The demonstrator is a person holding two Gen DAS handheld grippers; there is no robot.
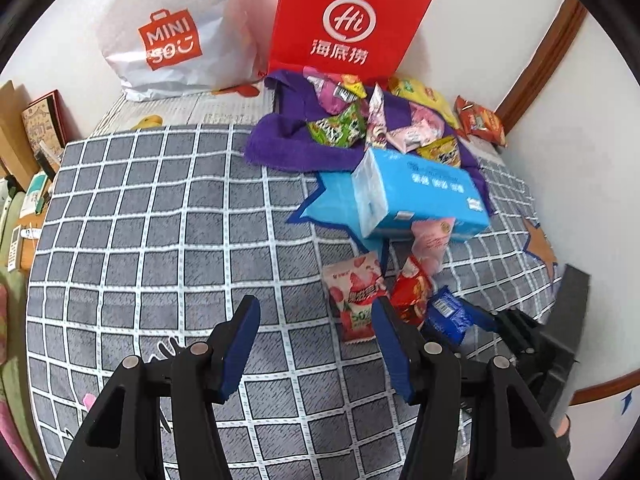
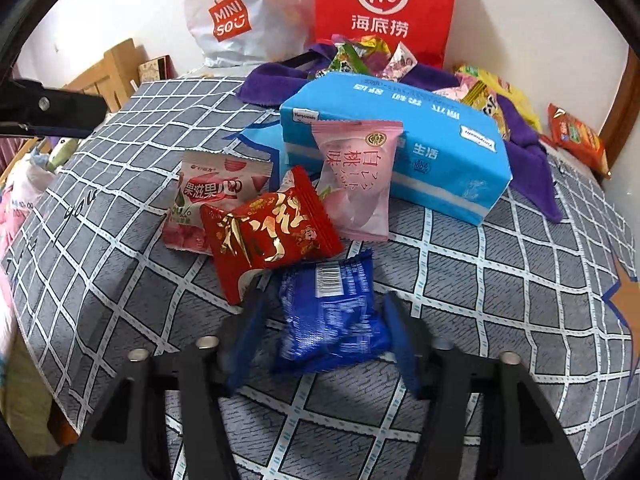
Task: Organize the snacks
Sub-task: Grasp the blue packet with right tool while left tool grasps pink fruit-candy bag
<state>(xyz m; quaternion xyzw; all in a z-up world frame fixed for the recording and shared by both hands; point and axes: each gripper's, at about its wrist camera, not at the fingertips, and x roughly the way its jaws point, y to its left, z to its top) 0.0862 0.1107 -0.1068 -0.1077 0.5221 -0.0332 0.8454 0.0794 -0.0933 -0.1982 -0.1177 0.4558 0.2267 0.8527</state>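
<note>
A blue snack packet [image 2: 328, 320] lies between the fingers of my right gripper [image 2: 324, 332]. The right pad touches its edge, a gap shows at the left pad, and the jaws stand open around it. Just beyond it are a red packet [image 2: 272, 236], a strawberry packet [image 2: 208, 192] and a pink peach packet [image 2: 356, 176] leaning on a blue tissue box [image 2: 400, 140]. My left gripper [image 1: 316, 340] is open over bare checked cloth [image 1: 160, 240], with nothing between its fingers, left of the same packets [image 1: 412, 292]. More snacks [image 1: 352, 120] lie piled on a purple towel [image 1: 288, 148].
A red paper bag [image 1: 352, 20] and a white shopping bag [image 1: 172, 36] stand against the back wall. An orange packet [image 2: 576, 136] lies at the far right near a wooden frame [image 1: 532, 76]. Boxes and clutter [image 1: 32, 140] line the left edge of the cloth.
</note>
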